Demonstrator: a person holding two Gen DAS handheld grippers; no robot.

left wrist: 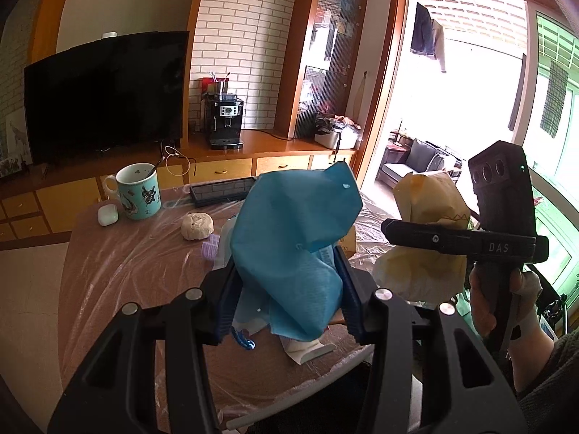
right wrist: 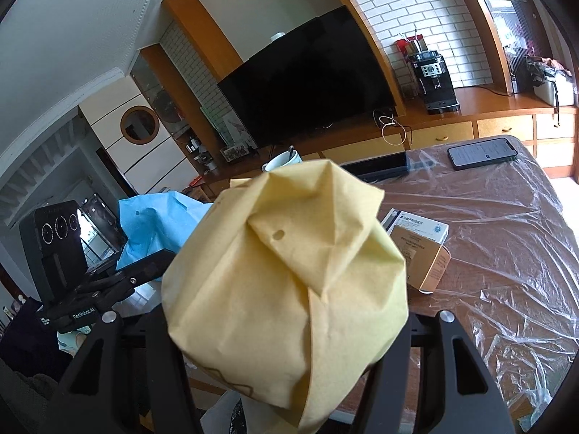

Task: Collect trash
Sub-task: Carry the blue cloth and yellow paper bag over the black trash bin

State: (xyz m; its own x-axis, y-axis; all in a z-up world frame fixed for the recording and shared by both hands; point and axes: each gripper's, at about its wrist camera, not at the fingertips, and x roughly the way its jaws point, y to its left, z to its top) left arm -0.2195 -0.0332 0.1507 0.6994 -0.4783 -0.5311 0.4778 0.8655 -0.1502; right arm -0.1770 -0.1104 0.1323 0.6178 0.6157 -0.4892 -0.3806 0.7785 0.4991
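My left gripper [left wrist: 286,289] is shut on a crumpled blue paper sheet [left wrist: 293,231], held above the plastic-covered table [left wrist: 144,271]; it also shows in the right wrist view [right wrist: 159,220]. My right gripper [right wrist: 286,325] is shut on a crumpled yellow paper wrapper [right wrist: 286,275] that hides its fingertips. In the left wrist view the right gripper [left wrist: 434,240] holds the yellow wrapper [left wrist: 427,209] to the right of the blue paper. White and purple scraps [left wrist: 213,249] and white packaging [left wrist: 307,350] lie under the left gripper. A round white wad [left wrist: 197,226] lies on the table.
A patterned mug with a spoon [left wrist: 135,191], a white earbud case [left wrist: 108,214] and a black tray [left wrist: 224,188] stand at the far side. A cardboard medicine box [right wrist: 419,249] and a phone [right wrist: 483,152] lie on the table. A TV [left wrist: 105,94] and coffee machine [left wrist: 226,121] stand behind.
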